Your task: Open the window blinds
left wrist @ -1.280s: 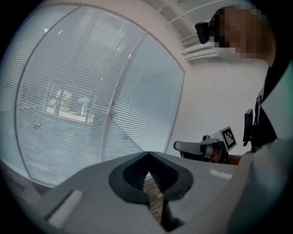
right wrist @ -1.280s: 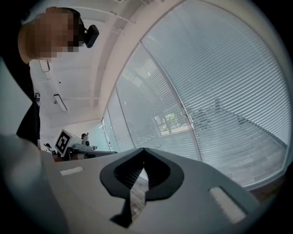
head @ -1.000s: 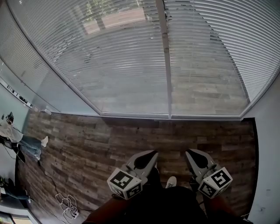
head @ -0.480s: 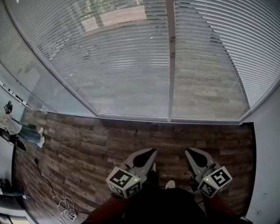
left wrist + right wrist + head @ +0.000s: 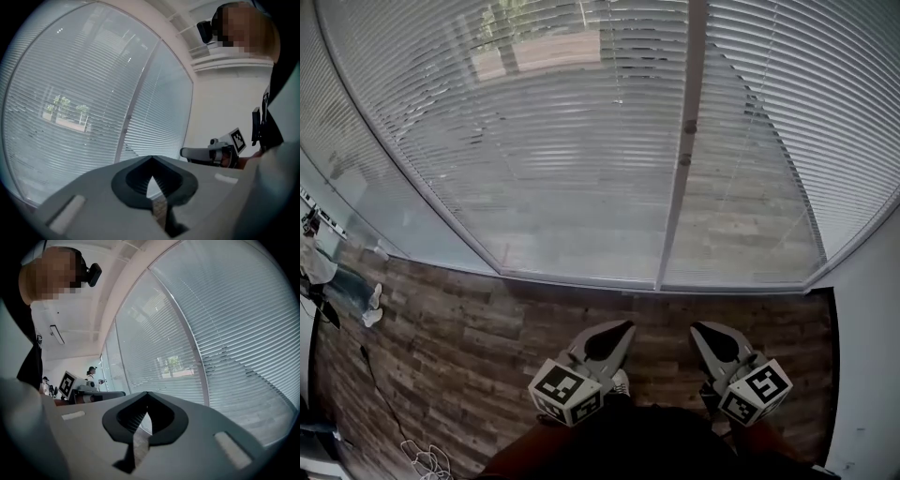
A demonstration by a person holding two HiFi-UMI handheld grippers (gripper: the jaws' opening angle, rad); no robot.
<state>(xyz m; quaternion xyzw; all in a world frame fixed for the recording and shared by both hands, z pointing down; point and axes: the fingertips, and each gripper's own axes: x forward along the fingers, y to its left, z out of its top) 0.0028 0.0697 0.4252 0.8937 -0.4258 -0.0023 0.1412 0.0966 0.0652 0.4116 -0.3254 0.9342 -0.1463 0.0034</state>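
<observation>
Head view: lowered window blinds (image 5: 562,141) span the glass ahead. Open plank floor (image 5: 441,319) lies between them and both tools, with a white wall (image 5: 872,375) at right.
Left gripper view: the left tool (image 5: 151,161) is pressed together, holding nothing.
Right gripper view: the right tool (image 5: 147,394) is likewise pressed together and empty, facing the slats.

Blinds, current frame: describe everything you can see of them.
The window blinds are thin white horizontal slats, plastic or metal by look, lowered to the bottom frame across two panes split by a vertical post. Slats sit part-tilted: trees show through. A few right of the post look bent. Nothing touches them; the left gripper and right gripper are low, short of them, jaws together.
</observation>
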